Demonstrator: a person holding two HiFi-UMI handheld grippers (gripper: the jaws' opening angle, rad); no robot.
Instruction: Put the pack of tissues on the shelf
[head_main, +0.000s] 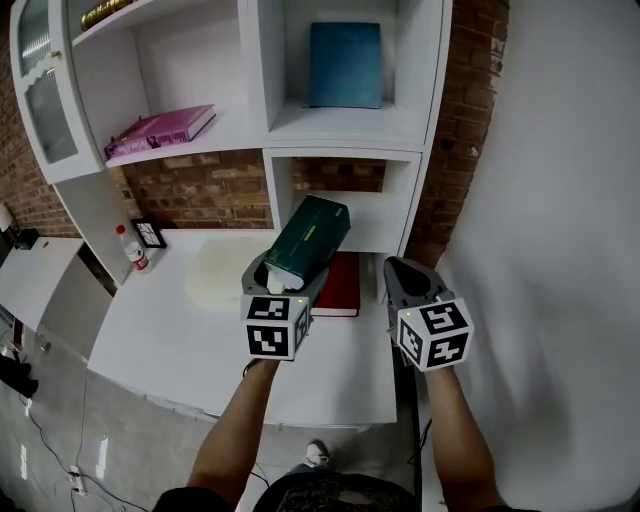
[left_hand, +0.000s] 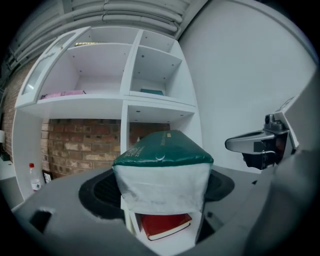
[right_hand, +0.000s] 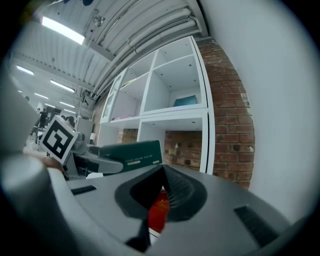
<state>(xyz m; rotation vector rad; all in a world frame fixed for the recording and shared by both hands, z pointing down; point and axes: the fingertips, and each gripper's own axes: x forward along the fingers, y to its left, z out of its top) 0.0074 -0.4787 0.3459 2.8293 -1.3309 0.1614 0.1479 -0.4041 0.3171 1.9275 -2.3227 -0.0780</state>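
Note:
The pack of tissues (head_main: 308, 238) is dark green with a white end and tilts up toward the white shelf unit (head_main: 265, 140). My left gripper (head_main: 288, 277) is shut on its near end, above the white counter (head_main: 180, 340). In the left gripper view the pack (left_hand: 160, 170) fills the space between the jaws, in front of the low open cubby (left_hand: 150, 127). My right gripper (head_main: 405, 272) hovers to the right, shut and empty; its view shows the pack (right_hand: 131, 154) at the left.
A red book (head_main: 340, 285) lies on the counter under the pack. Higher shelves hold a blue book (head_main: 345, 65) and a pink book (head_main: 160, 130). A small bottle (head_main: 133, 250), a picture frame (head_main: 150, 233) and a cream mat (head_main: 222, 268) sit at the left. A white wall stands at the right.

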